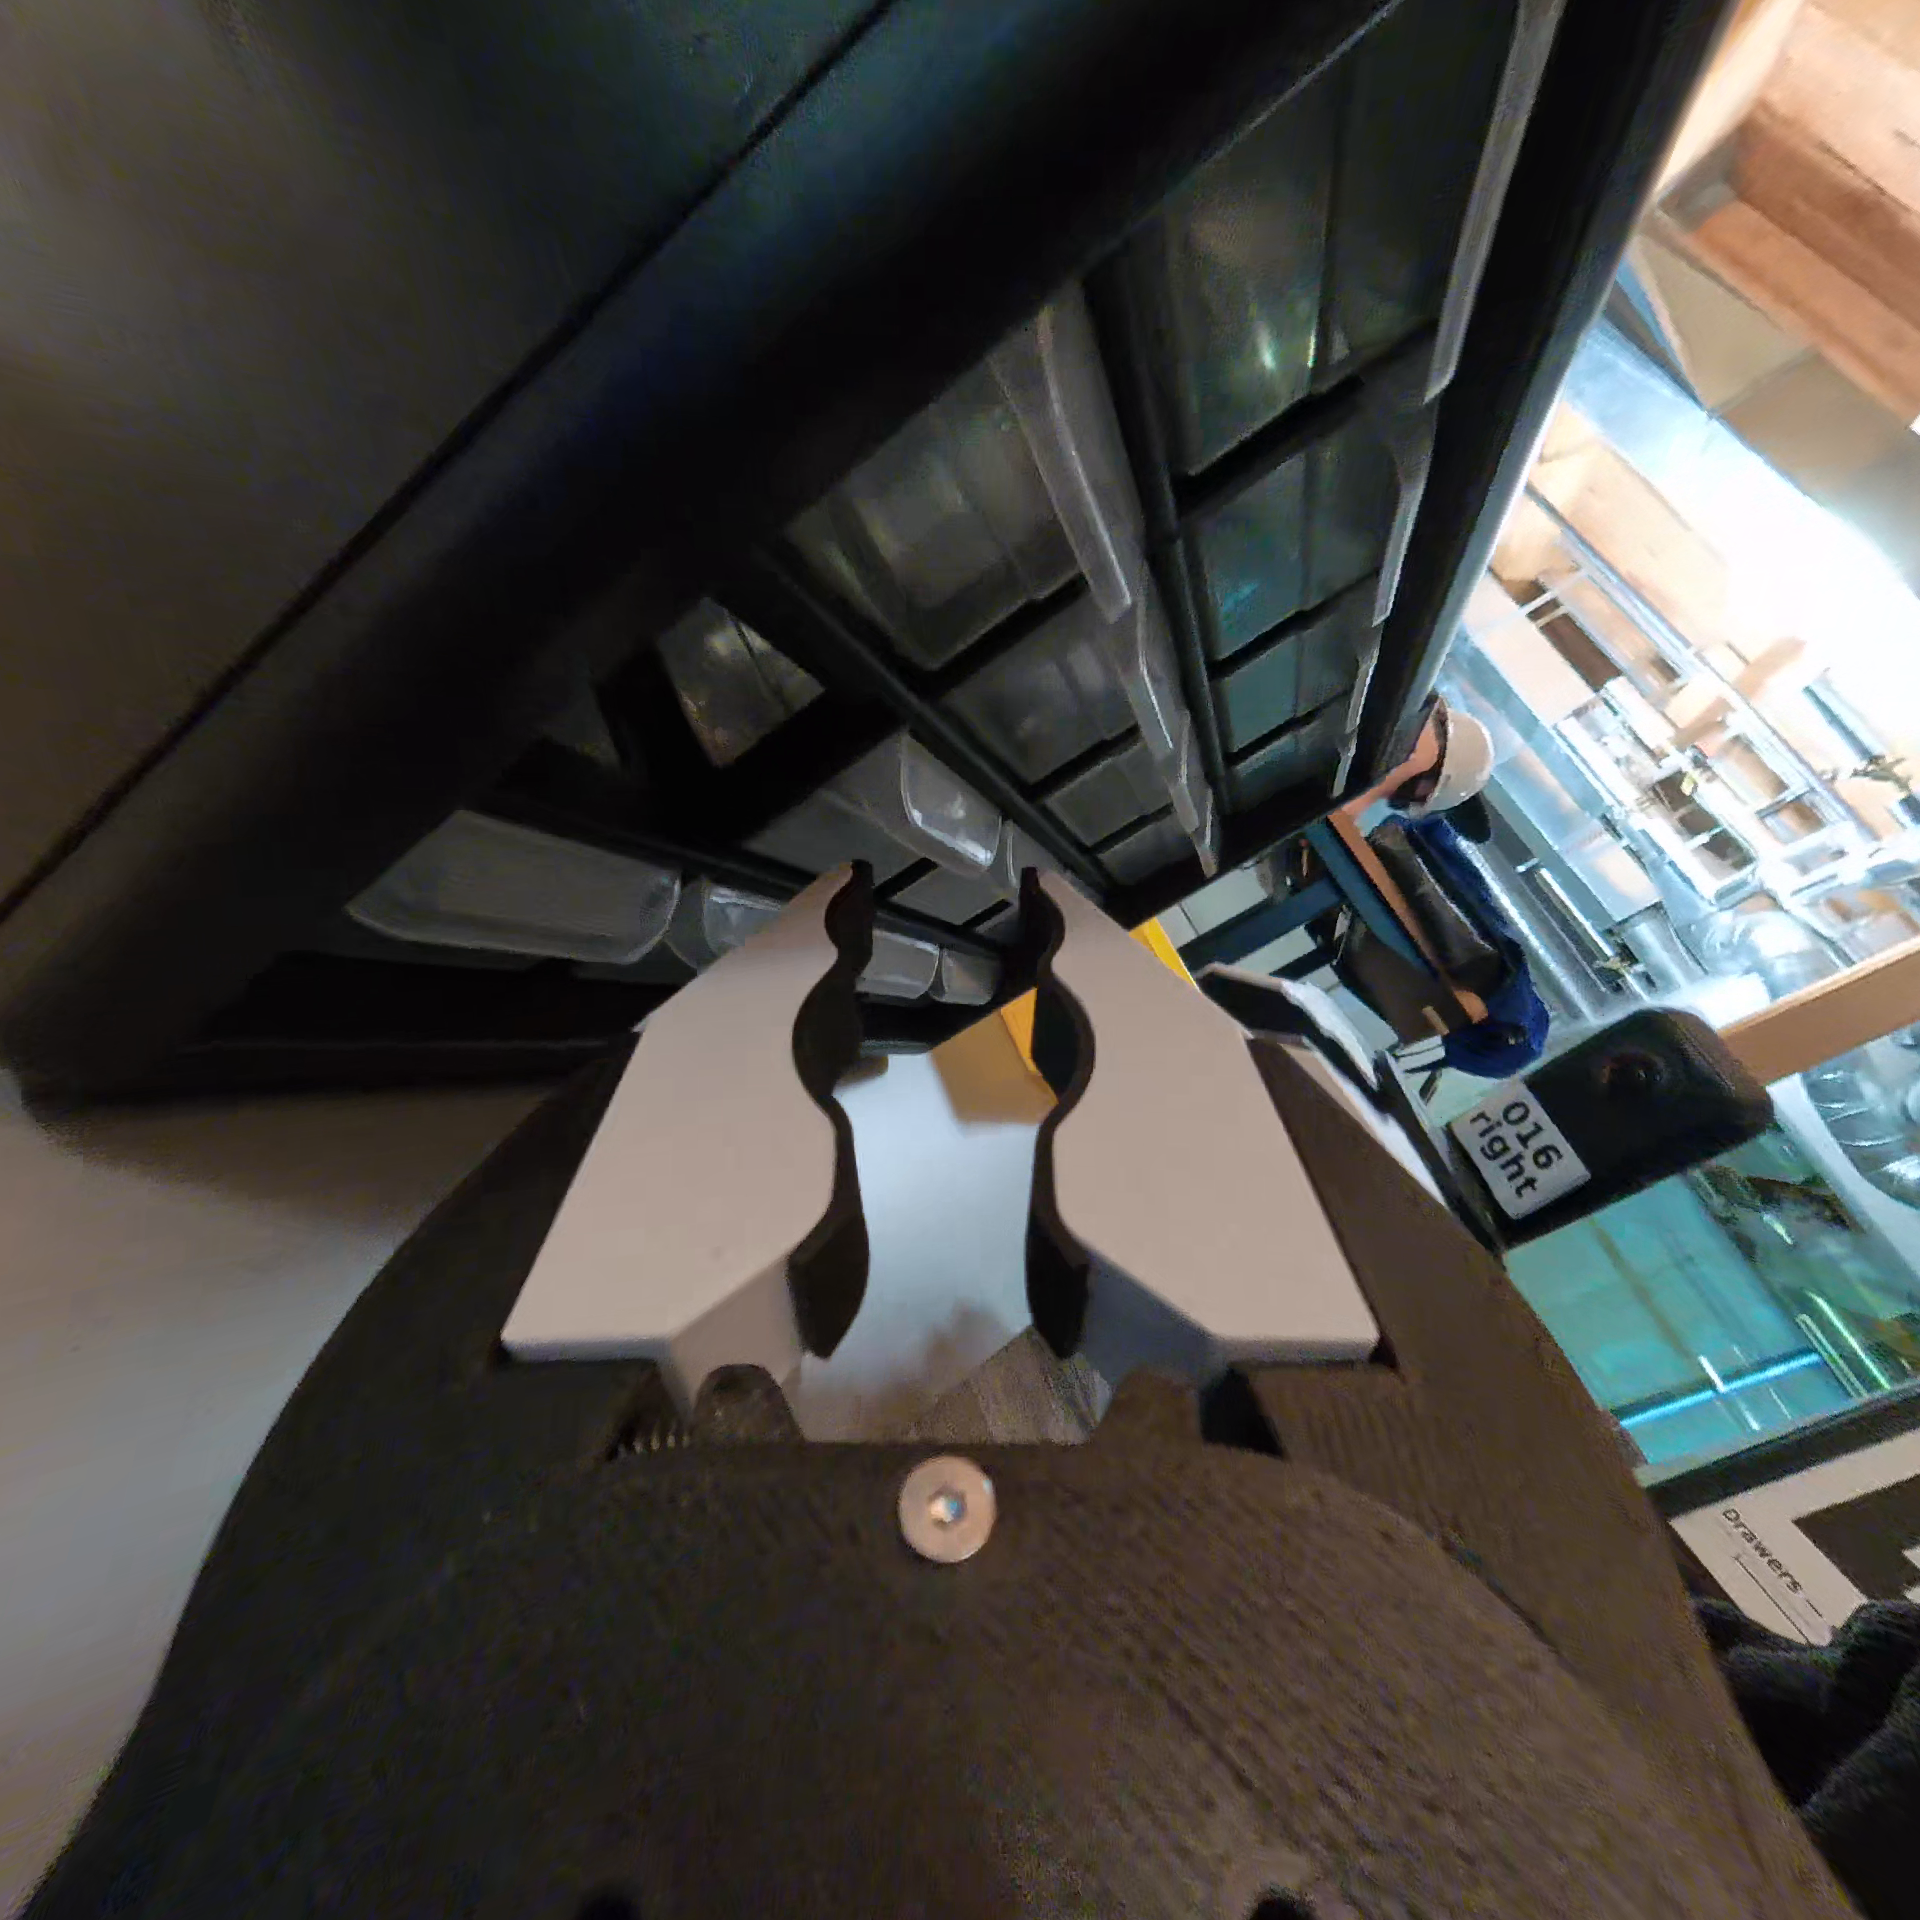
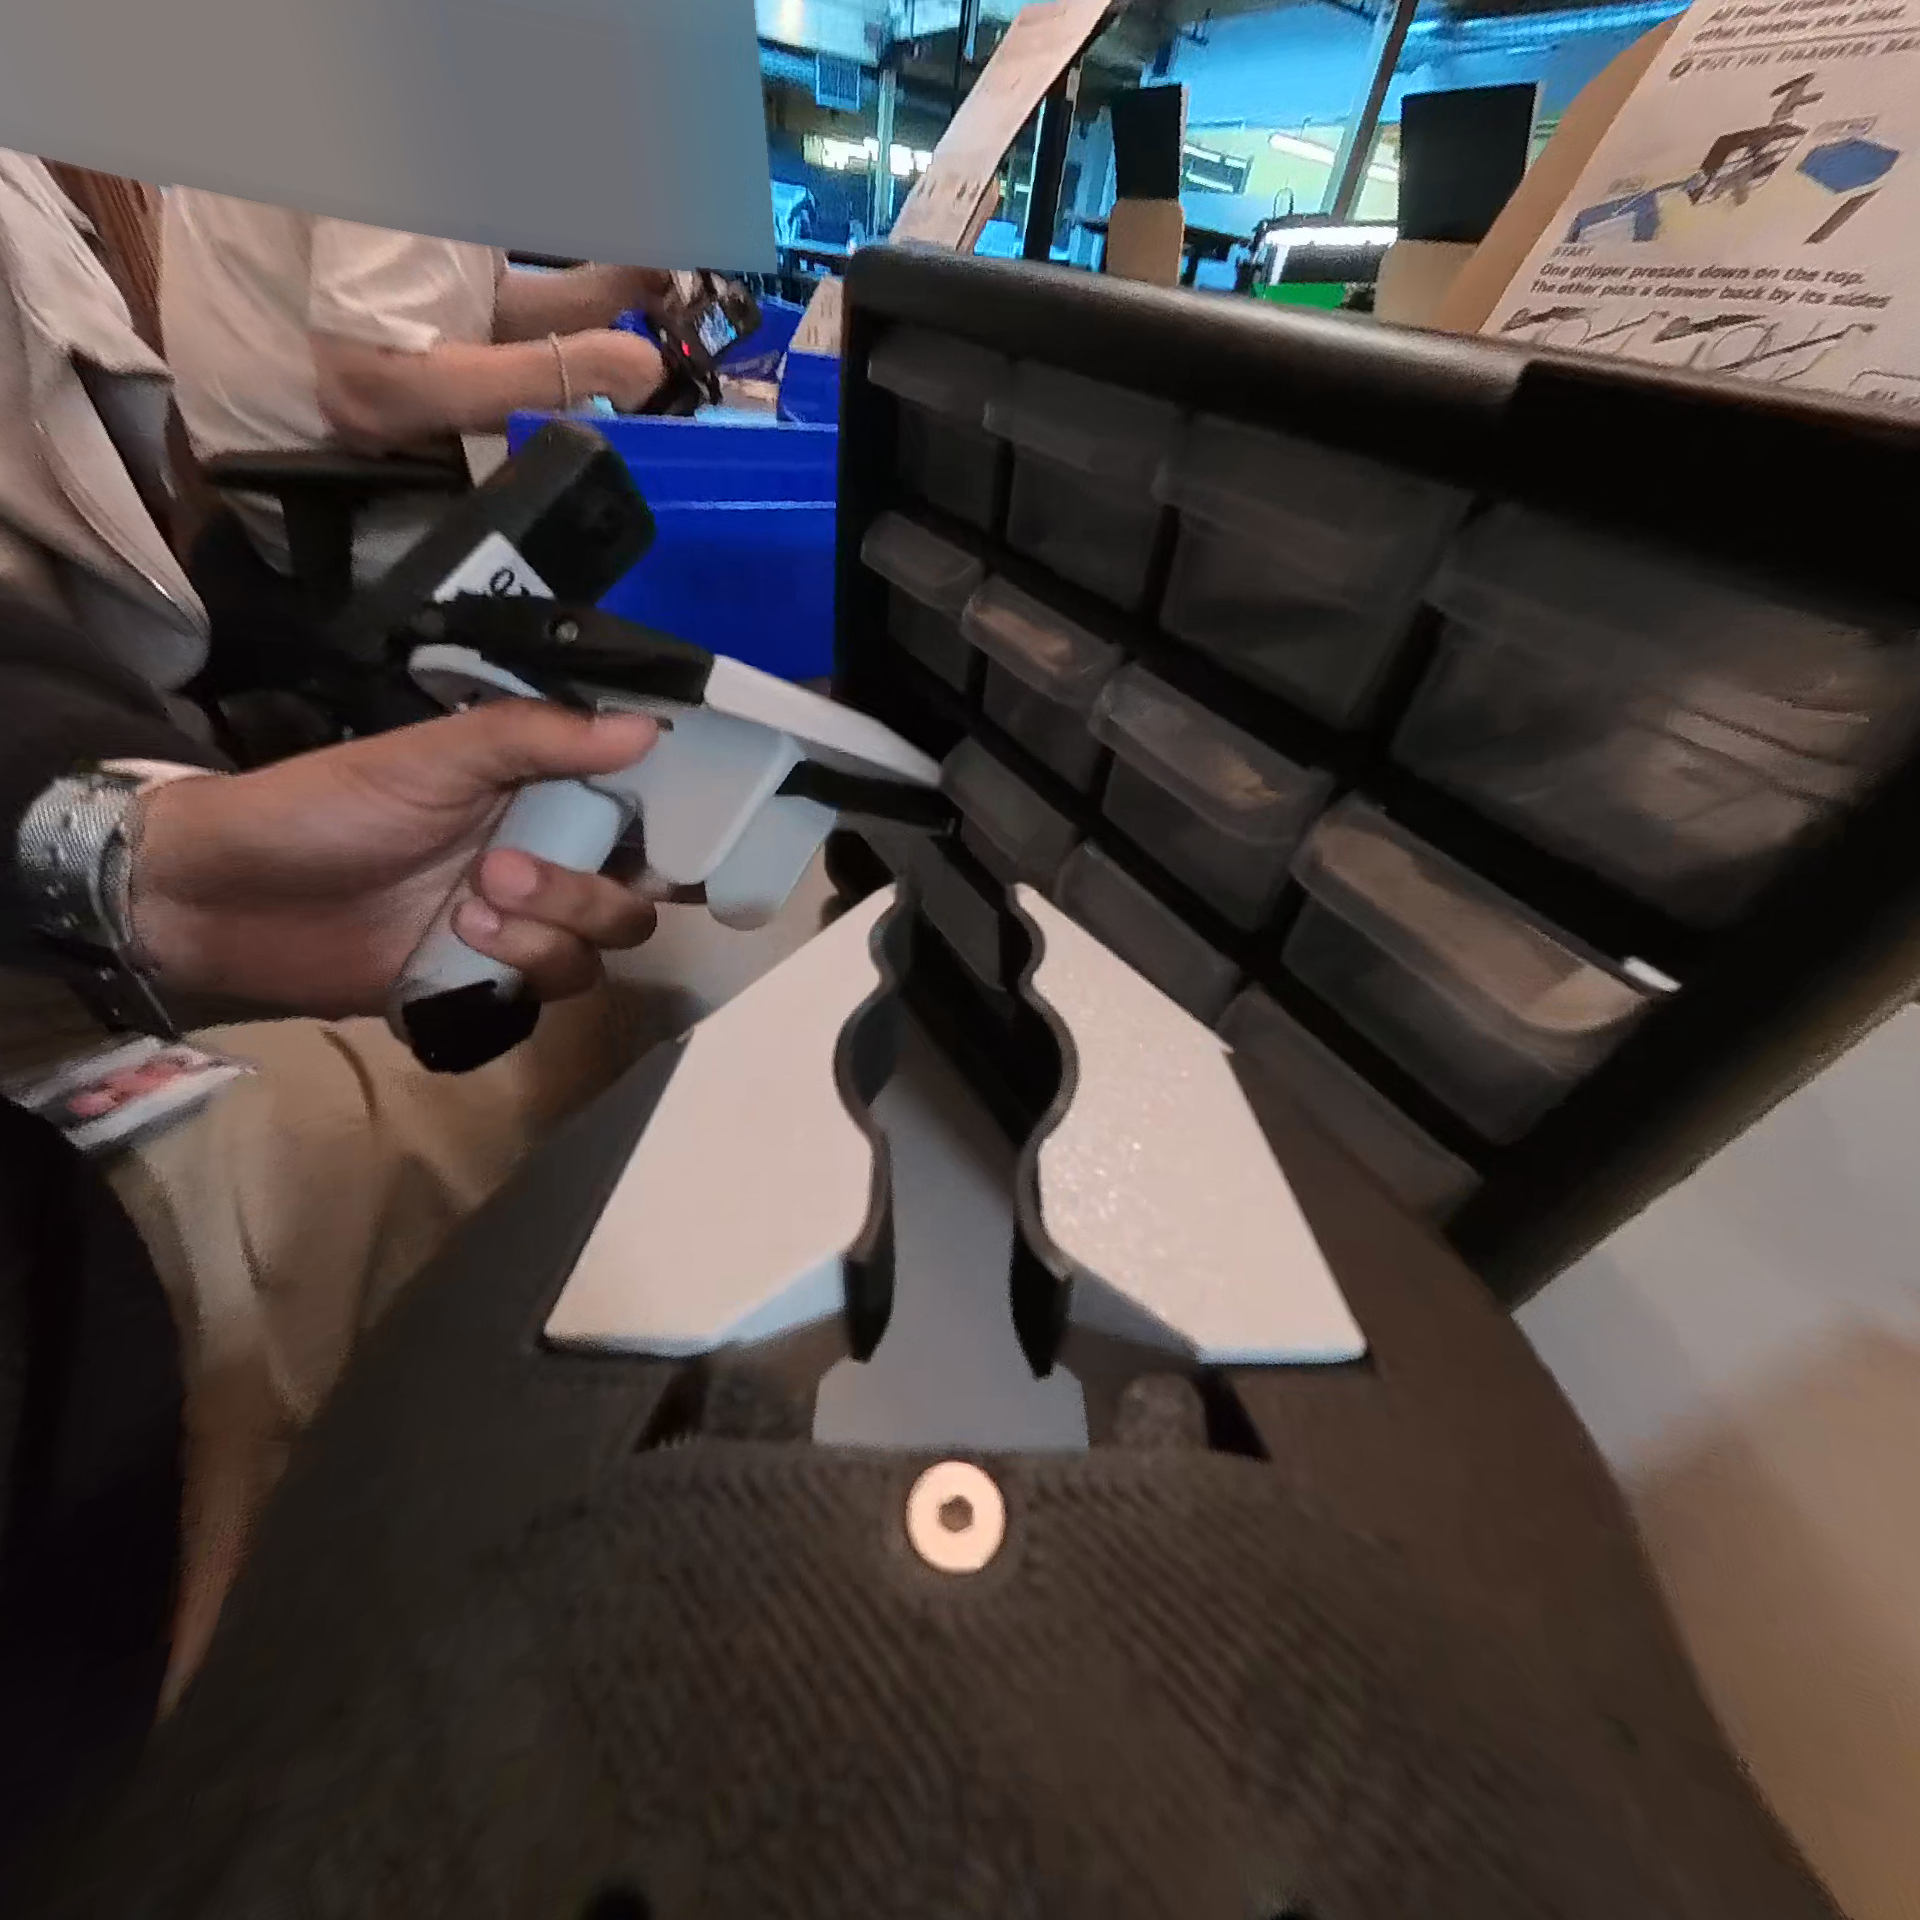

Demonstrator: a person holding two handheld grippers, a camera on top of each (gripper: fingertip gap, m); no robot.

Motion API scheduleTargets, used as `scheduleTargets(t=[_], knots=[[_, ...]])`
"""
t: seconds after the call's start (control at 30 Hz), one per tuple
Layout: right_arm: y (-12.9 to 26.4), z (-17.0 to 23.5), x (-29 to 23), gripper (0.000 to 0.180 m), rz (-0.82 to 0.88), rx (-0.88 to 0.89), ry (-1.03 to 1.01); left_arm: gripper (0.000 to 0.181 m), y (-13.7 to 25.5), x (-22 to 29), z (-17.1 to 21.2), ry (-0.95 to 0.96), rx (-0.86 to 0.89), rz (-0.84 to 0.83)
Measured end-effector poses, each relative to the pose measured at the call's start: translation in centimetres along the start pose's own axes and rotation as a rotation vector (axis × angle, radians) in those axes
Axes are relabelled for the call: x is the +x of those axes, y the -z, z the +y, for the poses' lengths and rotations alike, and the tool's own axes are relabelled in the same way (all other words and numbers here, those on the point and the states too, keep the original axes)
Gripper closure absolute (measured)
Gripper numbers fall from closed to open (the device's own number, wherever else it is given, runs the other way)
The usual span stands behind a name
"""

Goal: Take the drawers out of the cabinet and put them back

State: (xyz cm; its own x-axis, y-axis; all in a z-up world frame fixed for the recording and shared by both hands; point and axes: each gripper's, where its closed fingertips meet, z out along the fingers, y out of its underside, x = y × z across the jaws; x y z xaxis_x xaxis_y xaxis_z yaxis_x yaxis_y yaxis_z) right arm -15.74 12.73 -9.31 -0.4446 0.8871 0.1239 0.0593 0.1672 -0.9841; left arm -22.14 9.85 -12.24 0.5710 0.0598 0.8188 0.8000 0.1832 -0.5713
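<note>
The black cabinet [image 2: 1195, 343] with rows of translucent grey drawers [image 2: 1205, 790] stands on a white table. In the left wrist view it fills the upper part, seen tilted [image 1: 727, 260]. My left gripper [image 1: 940, 883] is open and empty, its tips right at the lower drawer fronts [image 1: 935, 810]. In the right wrist view a hand holds the left gripper [image 2: 935, 795] against a drawer [image 2: 1013, 821] in the leftmost column. My right gripper [image 2: 961, 904] is open and empty, just in front of the cabinet's lower left corner. It also shows in the left wrist view [image 1: 1621, 1081].
The white table [image 2: 1745, 1351] runs to the right of the cabinet. A cardboard stand with an instruction sheet [image 2: 1714, 187] stands behind it. Blue bins [image 2: 727, 499] and a seated person [image 2: 312, 312] are at the left. A printed sheet [image 1: 1766, 1569] lies near my left gripper.
</note>
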Motion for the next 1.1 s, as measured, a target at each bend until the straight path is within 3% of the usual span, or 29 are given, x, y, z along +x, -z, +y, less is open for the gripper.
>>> scheduleTargets(t=[0.13,0.23,0.53,0.7,0.87,0.97,1.03,1.1], knots=[[-0.3,0.7,-0.6,0.163,-0.004,-0.039,0.080,0.156,-1.4,0.0,0.1,0.017,-0.029,0.017],[-0.8,1.4,-1.3,0.161,-0.012,-0.079,0.145,0.171,-1.6,-0.1,0.1,0.069,-0.039,0.043],[-1.9,2.7,-2.3,0.151,0.064,-0.183,0.410,0.174,0.9,1.6,2.6,0.099,-0.097,0.111],[-2.4,2.3,-1.4,0.142,0.195,-0.247,0.583,0.181,1.6,2.0,4.1,0.155,-0.169,0.127],[-3.3,2.8,-1.8,0.140,0.224,-0.368,0.745,0.150,3.3,1.5,6.3,0.278,-0.284,0.151],[-4.4,2.0,-2.3,0.139,0.274,-0.357,0.858,0.145,4.4,1.1,6.1,0.264,-0.308,0.128],[-5.1,1.4,-2.1,0.159,0.353,-0.321,0.970,0.143,4.9,1.0,5.7,0.193,-0.330,0.120],[-5.8,1.3,-2.6,0.164,0.368,-0.300,1.095,0.142,5.2,0.9,5.2,0.123,-0.353,0.118]])
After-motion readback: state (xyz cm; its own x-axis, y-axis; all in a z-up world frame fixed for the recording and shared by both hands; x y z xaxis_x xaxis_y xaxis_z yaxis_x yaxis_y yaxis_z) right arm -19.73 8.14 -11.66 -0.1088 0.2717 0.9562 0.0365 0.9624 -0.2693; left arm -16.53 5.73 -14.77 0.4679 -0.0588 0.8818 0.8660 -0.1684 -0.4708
